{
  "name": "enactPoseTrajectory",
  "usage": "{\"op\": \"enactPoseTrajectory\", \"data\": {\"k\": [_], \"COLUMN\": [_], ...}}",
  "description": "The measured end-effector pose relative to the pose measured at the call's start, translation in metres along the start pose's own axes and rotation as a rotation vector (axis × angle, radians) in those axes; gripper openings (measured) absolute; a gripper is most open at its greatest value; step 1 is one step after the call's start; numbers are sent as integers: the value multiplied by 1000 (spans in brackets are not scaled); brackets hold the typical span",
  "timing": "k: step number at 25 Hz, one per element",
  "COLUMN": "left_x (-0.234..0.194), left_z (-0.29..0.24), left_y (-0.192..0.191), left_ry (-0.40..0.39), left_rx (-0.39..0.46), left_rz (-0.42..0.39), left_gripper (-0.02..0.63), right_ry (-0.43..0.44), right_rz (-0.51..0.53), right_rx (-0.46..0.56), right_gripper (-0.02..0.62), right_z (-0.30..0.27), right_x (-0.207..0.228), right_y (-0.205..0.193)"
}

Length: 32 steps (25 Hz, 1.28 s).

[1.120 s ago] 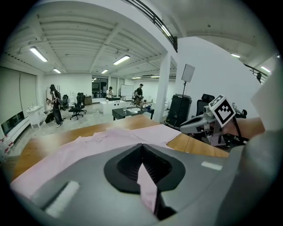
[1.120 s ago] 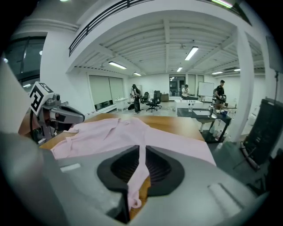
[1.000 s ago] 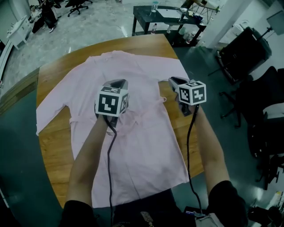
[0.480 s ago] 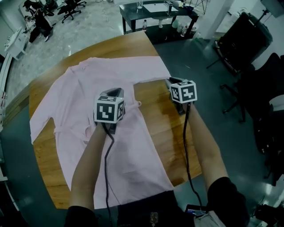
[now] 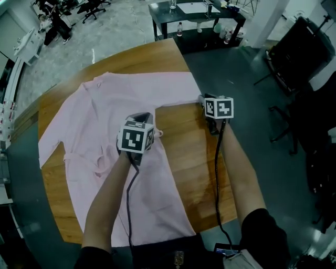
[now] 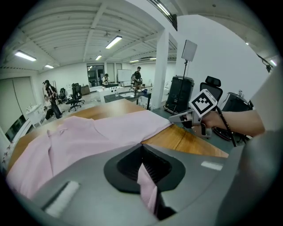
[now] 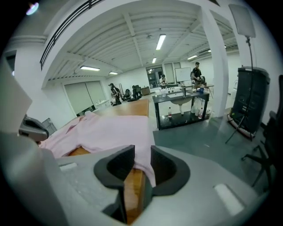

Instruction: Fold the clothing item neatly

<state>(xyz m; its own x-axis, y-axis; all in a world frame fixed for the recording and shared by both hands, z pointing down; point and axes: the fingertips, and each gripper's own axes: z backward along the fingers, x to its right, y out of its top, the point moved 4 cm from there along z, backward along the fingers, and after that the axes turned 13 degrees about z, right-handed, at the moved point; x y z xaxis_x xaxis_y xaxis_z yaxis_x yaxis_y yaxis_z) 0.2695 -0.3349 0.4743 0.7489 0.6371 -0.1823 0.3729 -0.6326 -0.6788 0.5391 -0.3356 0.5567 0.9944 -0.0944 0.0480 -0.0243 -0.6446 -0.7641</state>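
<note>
A pink robe-like garment (image 5: 121, 105) lies spread on the round wooden table (image 5: 189, 142), collar far, hem near me. My left gripper (image 5: 140, 117) sits at the garment's right edge near a small tie (image 5: 157, 133). It is shut on a narrow strip of the pink cloth (image 6: 146, 181). My right gripper (image 5: 202, 99) is at the cuff end of the right sleeve (image 5: 184, 86). Its jaws have just been opening. They stand apart with the cuff's corner (image 7: 143, 154) lying loose between the pads (image 7: 120, 160). That gripper also shows in the left gripper view (image 6: 188, 118).
A dark side table (image 5: 194, 18) with bottles stands beyond the table's far edge. Black chairs and cases (image 5: 294, 47) are on the right, office chairs (image 5: 58, 16) at the far left. People stand far back in the room (image 7: 196, 73).
Both grippers have moved rightward over the garment: the left from its middle to the right edge by the tie, the right from under the sleeve to the cuff end.
</note>
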Motion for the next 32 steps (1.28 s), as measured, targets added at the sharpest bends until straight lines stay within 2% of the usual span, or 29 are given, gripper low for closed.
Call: {"op": "enactPoseTrajectory", "data": {"k": [5, 9, 12, 16, 23, 32], "left_x": [-4, -11, -13, -18, -55, -129], "left_z": [-3, -6, -5, 3, 49, 121], "left_y": [-1, -4, -2, 6, 14, 11], "left_ry": [-1, 0, -2, 3, 26, -3], "left_rx": [-7, -8, 0, 41, 127, 229], "left_rz": [7, 14, 22, 38, 84, 128], "left_gripper": [8, 8, 8, 8, 8, 8], "right_ry": [71, 81, 79, 79, 88, 105], "right_rz": [-79, 16, 51, 129, 291, 418], "right_rx": [29, 0, 34, 126, 233, 264], "right_gripper": [99, 14, 14, 12, 14, 13], "right_z": [-18, -17, -5, 21, 50, 39], "right_x": [7, 3, -2, -19, -90, -222], "right_y": [-1, 4, 19, 58, 132, 191]}}
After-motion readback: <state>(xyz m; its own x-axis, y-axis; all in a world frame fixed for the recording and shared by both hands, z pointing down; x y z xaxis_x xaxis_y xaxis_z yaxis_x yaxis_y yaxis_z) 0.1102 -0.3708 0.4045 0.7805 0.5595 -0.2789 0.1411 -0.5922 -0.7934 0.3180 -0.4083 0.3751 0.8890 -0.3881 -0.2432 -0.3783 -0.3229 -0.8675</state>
